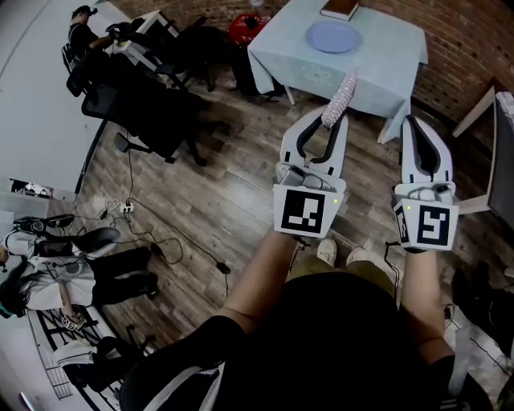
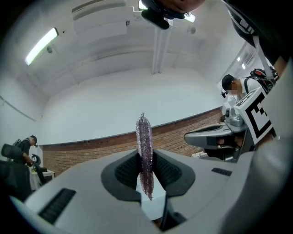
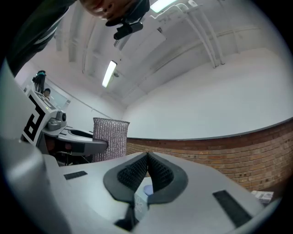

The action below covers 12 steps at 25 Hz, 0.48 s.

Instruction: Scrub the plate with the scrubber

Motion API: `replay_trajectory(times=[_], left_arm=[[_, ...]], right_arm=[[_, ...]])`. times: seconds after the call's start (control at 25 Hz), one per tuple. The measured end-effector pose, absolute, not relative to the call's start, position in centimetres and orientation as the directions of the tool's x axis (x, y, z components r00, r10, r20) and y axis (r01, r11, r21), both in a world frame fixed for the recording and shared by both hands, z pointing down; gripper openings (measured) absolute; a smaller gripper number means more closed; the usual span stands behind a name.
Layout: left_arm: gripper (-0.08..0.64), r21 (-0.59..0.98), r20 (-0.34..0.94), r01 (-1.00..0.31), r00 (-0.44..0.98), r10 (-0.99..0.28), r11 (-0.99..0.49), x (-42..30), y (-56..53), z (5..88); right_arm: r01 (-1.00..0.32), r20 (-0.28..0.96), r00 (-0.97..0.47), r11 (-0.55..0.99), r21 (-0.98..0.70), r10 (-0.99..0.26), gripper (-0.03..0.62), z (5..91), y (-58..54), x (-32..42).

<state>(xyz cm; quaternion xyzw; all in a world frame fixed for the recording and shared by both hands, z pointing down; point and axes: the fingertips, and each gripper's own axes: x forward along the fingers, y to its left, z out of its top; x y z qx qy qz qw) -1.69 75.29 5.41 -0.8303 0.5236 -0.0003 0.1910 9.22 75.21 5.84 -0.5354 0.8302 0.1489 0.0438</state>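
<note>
We are looking down on a person standing on a wooden plank floor (image 1: 225, 185), holding a gripper in each hand at chest height. The left gripper (image 1: 333, 120) is pinching a glittery silver-purple scrubber (image 1: 340, 98). In the left gripper view its jaws are pressing together on the lower part of the scrubber (image 2: 144, 146), which is standing upright and poking out above the fingertips. The right gripper (image 1: 414, 127) is carrying nothing. In its own view we are seeing the two ribbed pads (image 3: 137, 171) meeting at the tips with nothing between them.

The blue plate (image 1: 333, 36) is sitting on a table (image 1: 377, 64) draped in a pale blue cloth, well ahead of both grippers and apart from them. A book (image 1: 340, 8) is lying at the table's far edge, beyond the plate. A red brick wall (image 1: 466, 56) is running behind and to the right of the table.

To the left, black office chairs (image 1: 152, 104) are crowding the floor, and cables (image 1: 161, 233) are trailing across the planks. Another person (image 1: 72, 273) is sitting at the lower left. Both gripper views are tilting upward, taking in a white ceiling (image 2: 114, 68) with strip lights above the band of brick.
</note>
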Motion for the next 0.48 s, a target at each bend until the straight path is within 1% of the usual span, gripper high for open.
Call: replay_trajectory(times=[0.12, 0.28, 0.48], left_arm=[[0.078, -0.317, -0.199, -0.869, 0.453, -0.869, -0.380, -1.9, 75.3, 5.5], [0.078, -0.271, -0.214, -0.880, 0.451, -0.867, -0.391, -2.7, 75.1, 5.4], [0.078, -0.285, -0.220, -0.877, 0.453, -0.864, -0.387, -3.8, 75.1, 5.1]], right_arm=[[-0.898, -0.233, -0.430, 0.386, 0.210, -0.872, 0.035, 6.1, 75.3, 9.1], [-0.895, -0.240, -0.436, 0.390, 0.217, -0.868, 0.035, 6.0, 75.3, 8.4], [-0.897, -0.237, -0.432, 0.387, 0.215, -0.870, 0.035, 6.3, 75.3, 7.5]])
